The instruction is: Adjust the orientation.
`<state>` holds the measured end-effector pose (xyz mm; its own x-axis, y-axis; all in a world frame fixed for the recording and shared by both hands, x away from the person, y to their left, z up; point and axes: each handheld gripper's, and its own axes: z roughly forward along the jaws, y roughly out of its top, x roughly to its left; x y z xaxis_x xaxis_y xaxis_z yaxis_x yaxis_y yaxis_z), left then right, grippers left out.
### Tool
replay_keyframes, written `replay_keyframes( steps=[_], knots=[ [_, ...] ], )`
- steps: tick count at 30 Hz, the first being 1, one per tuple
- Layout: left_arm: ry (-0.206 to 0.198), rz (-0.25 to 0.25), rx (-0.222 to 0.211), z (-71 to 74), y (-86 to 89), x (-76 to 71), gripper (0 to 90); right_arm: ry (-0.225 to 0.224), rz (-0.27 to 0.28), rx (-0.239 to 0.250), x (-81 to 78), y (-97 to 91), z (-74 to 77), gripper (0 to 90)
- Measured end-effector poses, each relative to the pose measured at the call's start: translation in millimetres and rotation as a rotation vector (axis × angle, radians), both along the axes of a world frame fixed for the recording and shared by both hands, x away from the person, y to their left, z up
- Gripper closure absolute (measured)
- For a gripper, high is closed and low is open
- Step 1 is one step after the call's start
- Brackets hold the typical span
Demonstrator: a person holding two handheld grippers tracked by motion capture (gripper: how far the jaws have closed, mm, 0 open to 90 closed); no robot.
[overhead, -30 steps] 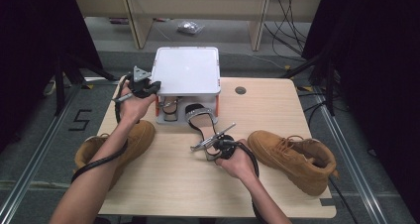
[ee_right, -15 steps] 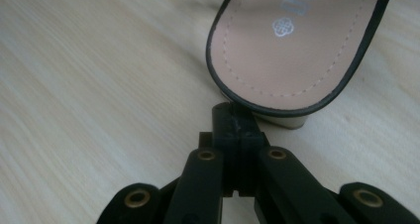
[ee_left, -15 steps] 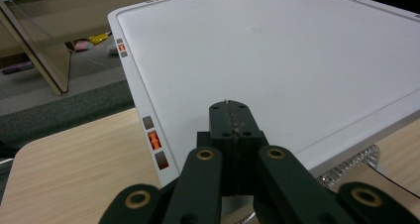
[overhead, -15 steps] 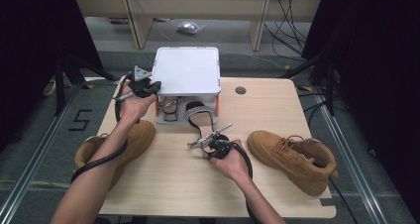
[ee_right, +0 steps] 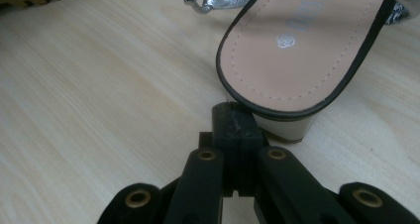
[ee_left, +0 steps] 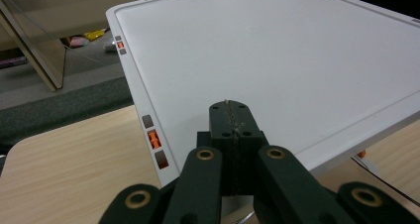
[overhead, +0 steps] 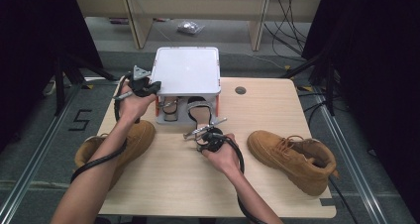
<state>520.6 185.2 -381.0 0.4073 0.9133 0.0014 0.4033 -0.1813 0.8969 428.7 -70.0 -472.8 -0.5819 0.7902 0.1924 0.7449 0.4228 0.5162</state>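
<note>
A white-topped low shelf (overhead: 188, 70) stands at the table's far middle, with heeled sandals (overhead: 198, 116) under it. My left gripper (overhead: 157, 87) is shut and empty at the shelf's front left corner; in the left gripper view its closed tips (ee_left: 233, 109) hover just over the white top (ee_left: 277, 55). My right gripper (overhead: 204, 131) is shut and empty in front of the shelf. In the right gripper view its tips (ee_right: 233, 111) sit right at the heel end of a sandal (ee_right: 292, 50) with a tan insole, black rim and silver strap (ee_right: 218, 0).
A tan work boot (overhead: 126, 140) lies at the table's left edge under the left forearm, and its mate (overhead: 297, 154) lies on the right side. The wooden table (overhead: 267, 105) has a cable hole (overhead: 240, 90) beside the shelf. The floor beyond holds desk legs and cables.
My right hand has slid left and slightly toward the shelf, bringing its gripper up to the sandal's heel. The left hand has stayed at the shelf corner.
</note>
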Motion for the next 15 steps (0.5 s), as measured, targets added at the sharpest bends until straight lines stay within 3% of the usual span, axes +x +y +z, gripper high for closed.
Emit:
replay_keyframes(
  steps=[2, 7, 15],
  knots=[
    [-0.001, 0.0, 0.003, 0.1, -0.2, 0.1, 90.0, 0.012, -0.013, 0.004, 2.1, 1.7, 1.3, 90.0],
    [0.0, 0.0, 0.004, 0.0, -0.4, -0.1, 90.0, -0.008, -0.028, 0.004, 9.4, 6.6, 4.0, 90.0],
    [0.002, -0.005, -0.009, 0.2, 0.1, 1.0, 90.0, -0.069, -0.019, -0.042, 26.1, 14.3, 15.5, 90.0]
  ],
)
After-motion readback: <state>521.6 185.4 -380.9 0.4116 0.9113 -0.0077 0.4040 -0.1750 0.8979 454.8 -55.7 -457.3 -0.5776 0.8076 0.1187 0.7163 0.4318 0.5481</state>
